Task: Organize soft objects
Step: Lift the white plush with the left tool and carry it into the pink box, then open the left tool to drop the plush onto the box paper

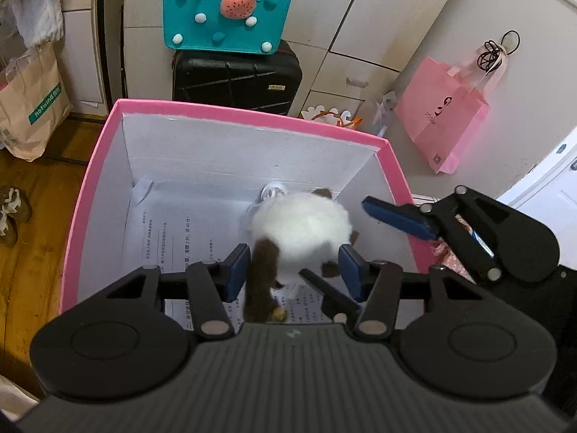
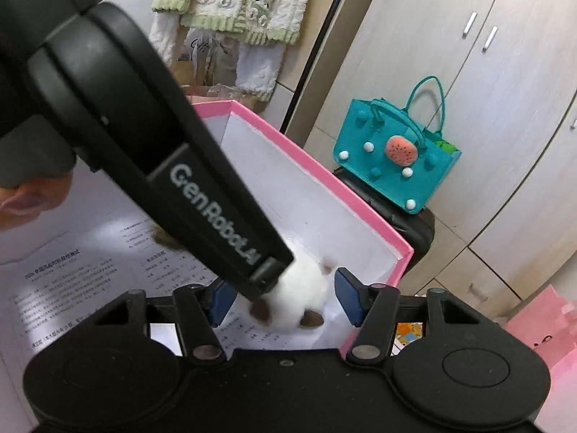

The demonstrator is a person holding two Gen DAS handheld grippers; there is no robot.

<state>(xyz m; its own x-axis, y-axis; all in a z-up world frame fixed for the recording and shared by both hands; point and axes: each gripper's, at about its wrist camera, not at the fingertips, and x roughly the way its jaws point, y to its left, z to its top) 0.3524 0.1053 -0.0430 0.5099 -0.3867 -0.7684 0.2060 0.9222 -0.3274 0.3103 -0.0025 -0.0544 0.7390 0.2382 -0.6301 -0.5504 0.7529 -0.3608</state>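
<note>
The white-and-brown plush toy (image 1: 301, 232) already lies inside the pink box (image 1: 252, 117); left gripper (image 1: 294, 270) jaws stand apart around it, right gripper (image 2: 281, 299) jaws apart too; other soft objects, if any, are unseen.

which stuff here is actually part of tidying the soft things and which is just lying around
Part of the job:
- white and brown plush toy, lying in the box
- pink box, lined with printed paper
- left gripper, straddling the toy
- right gripper, near the toy

Just lying about:
- teal felt bag
- black suitcase
- pink paper bag
- brown paper bag
</note>
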